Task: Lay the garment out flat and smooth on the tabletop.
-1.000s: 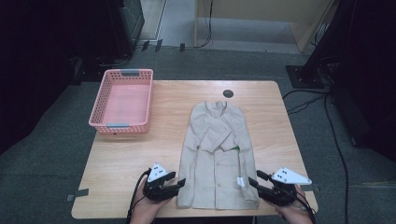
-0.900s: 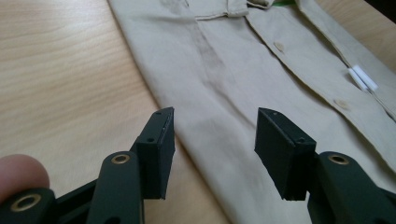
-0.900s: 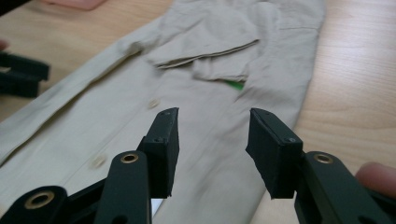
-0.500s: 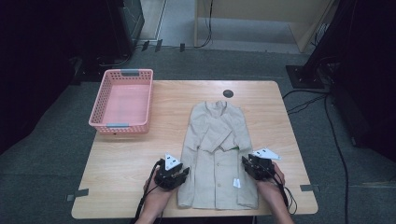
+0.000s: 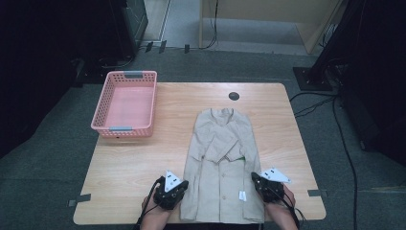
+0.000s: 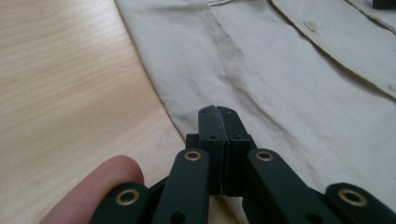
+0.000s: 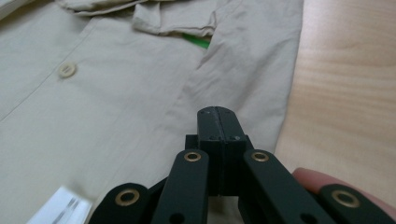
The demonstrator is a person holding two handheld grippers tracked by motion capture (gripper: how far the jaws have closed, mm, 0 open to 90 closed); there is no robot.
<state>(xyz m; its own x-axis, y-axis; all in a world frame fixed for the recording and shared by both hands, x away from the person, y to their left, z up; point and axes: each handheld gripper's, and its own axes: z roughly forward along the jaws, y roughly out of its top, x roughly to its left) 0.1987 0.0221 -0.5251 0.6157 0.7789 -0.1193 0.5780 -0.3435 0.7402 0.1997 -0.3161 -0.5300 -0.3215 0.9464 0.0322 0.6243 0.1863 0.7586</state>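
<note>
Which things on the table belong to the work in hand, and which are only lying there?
In the work:
- beige shirt, spread flat
- left hand-held gripper, shut at the shirt's left edge
- right hand-held gripper, shut at its right edge

Lying about:
- pink basket, apart from the shirt
- wooden table

No legible text; white tag (image 7: pixel 60 207) on the coat (image 5: pixel 221 163) too blurred.

1. Left gripper (image 5: pixel 178 188): matte black body, topped by a grey three-cornered plate, with a black cable trailing from it.
2. Right gripper (image 5: pixel 258 181): the same black build and grey plate.
3. Each gripper view shows black linkage arms with brass-ringed pivots and small screws in the black jaw blocks.
4. Bare forearms, no sleeves visible.
</note>
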